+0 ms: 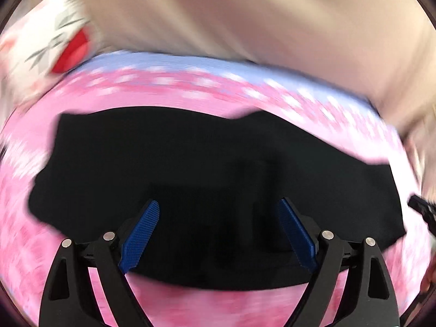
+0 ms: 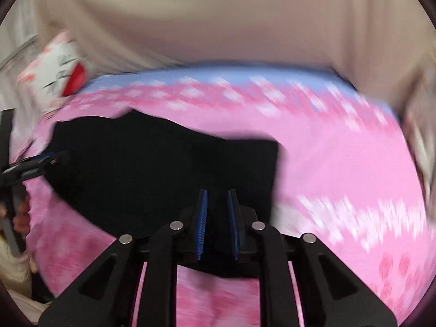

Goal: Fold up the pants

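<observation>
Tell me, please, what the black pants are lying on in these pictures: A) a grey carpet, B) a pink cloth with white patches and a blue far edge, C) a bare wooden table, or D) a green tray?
B: in both wrist views the black pants lie spread on the pink patterned cloth, whose far edge is blue.
</observation>
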`<state>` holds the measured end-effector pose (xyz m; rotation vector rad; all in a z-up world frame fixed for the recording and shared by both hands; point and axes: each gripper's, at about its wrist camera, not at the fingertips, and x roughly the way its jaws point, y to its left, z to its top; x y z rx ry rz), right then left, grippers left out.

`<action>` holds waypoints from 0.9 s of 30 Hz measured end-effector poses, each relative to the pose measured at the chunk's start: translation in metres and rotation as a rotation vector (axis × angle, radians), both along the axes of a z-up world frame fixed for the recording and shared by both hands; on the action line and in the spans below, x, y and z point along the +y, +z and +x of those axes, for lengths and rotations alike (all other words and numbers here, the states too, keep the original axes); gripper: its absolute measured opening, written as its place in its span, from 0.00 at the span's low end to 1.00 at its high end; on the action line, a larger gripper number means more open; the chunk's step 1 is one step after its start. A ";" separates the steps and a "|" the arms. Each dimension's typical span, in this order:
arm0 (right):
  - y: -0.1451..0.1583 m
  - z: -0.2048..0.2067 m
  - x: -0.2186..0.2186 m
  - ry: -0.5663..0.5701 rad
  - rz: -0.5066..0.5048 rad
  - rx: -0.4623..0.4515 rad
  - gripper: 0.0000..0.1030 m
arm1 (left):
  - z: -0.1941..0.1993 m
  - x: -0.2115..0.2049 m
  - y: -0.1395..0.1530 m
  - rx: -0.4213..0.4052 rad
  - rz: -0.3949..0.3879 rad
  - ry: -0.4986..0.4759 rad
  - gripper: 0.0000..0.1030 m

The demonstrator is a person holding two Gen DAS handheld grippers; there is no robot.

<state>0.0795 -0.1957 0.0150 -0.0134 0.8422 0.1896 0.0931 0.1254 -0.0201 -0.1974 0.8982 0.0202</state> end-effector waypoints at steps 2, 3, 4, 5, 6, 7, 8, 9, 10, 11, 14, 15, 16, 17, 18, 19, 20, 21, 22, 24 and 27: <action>0.013 0.013 0.053 0.123 -0.016 -0.025 0.19 | -0.013 0.053 0.001 0.000 -0.055 0.123 0.84; 0.015 0.020 0.081 0.192 -0.020 -0.032 0.28 | -0.022 0.084 -0.002 0.007 -0.075 0.207 0.84; 0.014 0.027 0.109 0.253 -0.023 -0.035 0.38 | -0.027 0.100 -0.005 0.013 -0.087 0.254 0.84; 0.011 0.039 0.143 0.326 -0.032 -0.035 0.39 | -0.035 0.121 -0.008 0.018 -0.108 0.310 0.83; 0.007 0.048 0.174 0.386 -0.053 -0.033 0.38 | -0.044 0.138 -0.012 0.019 -0.131 0.353 0.83; 0.003 0.059 0.206 0.447 -0.071 -0.028 0.38 | -0.052 0.156 -0.016 0.028 -0.168 0.397 0.83; 0.001 0.064 0.225 0.484 -0.078 -0.022 0.38 | -0.060 0.169 -0.020 0.035 -0.203 0.423 0.83; -0.003 0.077 0.253 0.534 -0.089 -0.010 0.38 | -0.066 0.181 -0.026 0.051 -0.243 0.441 0.83; -0.006 0.089 0.277 0.572 -0.099 0.003 0.37 | -0.068 0.185 -0.031 0.063 -0.262 0.443 0.83; -0.009 0.108 0.307 0.608 -0.119 0.009 0.37 | -0.070 0.189 -0.036 0.078 -0.272 0.443 0.83; -0.023 0.149 0.360 0.679 -0.144 0.061 0.38 | -0.071 0.192 -0.043 0.067 -0.268 0.424 0.83; -0.027 0.160 0.380 0.697 -0.152 0.081 0.38 | -0.068 0.192 -0.043 0.065 -0.250 0.418 0.83; -0.034 0.175 0.403 0.716 -0.176 0.108 0.38 | -0.061 0.191 -0.044 0.058 -0.230 0.399 0.84; -0.040 0.184 0.417 0.724 -0.197 0.118 0.38 | -0.053 0.191 -0.045 0.054 -0.217 0.394 0.84; -0.046 0.192 0.427 0.735 -0.203 0.131 0.38 | -0.049 0.191 -0.045 0.049 -0.205 0.398 0.84; -0.054 0.200 0.439 0.760 -0.206 0.162 0.38 | -0.041 0.194 -0.045 0.043 -0.197 0.397 0.84; -0.061 0.207 0.448 0.777 -0.203 0.193 0.40 | -0.036 0.196 -0.046 0.038 -0.200 0.399 0.84; -0.067 0.213 0.459 0.781 -0.207 0.214 0.51 | -0.029 0.199 -0.046 0.021 -0.220 0.391 0.84; -0.071 0.215 0.464 0.792 -0.212 0.230 0.64 | -0.025 0.204 -0.047 0.012 -0.234 0.379 0.83; -0.079 0.218 0.476 0.815 -0.213 0.231 0.68 | -0.015 0.205 -0.048 -0.002 -0.238 0.355 0.82; -0.086 0.218 0.484 0.826 -0.228 0.222 0.56 | -0.004 0.204 -0.049 -0.020 -0.230 0.329 0.71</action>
